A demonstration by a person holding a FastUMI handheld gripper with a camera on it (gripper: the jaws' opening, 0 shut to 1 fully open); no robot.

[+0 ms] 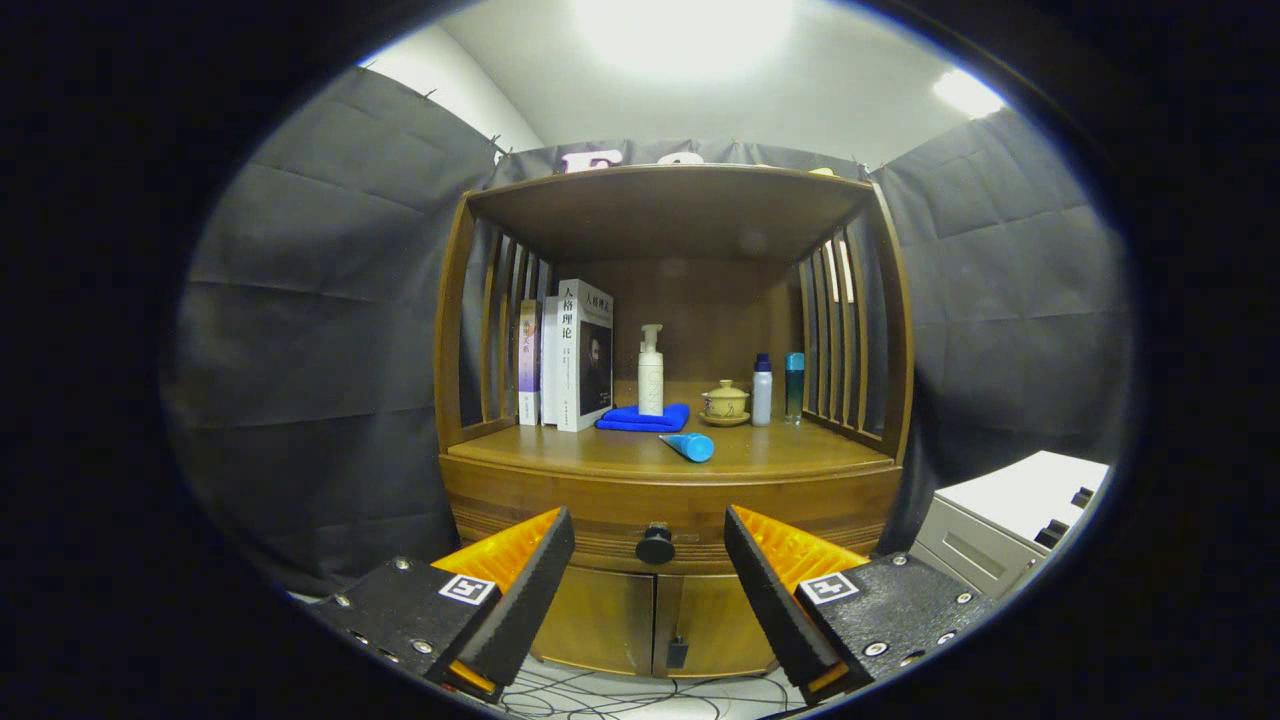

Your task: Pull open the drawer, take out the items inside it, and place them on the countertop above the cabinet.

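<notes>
gripper: held out in front of the wooden cabinet, aimed at the drawer front.
fingers: spread wide apart, released, nothing is held and nothing is touched.
drawer: seen shut, a wide curved wooden front just beyond the fingers.
knob: round and dark, set in the middle of the drawer front, seen in the gap between the two fingers, a bit beyond them.
items inside the drawer: hidden by the shut front, so what they are cannot be told.
bench: the wooden top above the drawer, beyond and above the fingers, with a roof and slatted sides around it.
blue tube: laid on its side near the front of the bench, straight beyond the gap between the fingers.
blue cloth: folded flat behind the tube.
pump bottle: white, stood upright on the cloth.
books: stood upright, beyond the left finger.
lidded cup: small and tan, set on a saucer, beyond the right finger.
two small bottles: stood upright just beside the cup.
lower doors: two wooden doors below the drawer, seen between the fingers.
white box: beside the cabinet, beyond the right finger.
cables: laid on the floor under the cabinet.
</notes>
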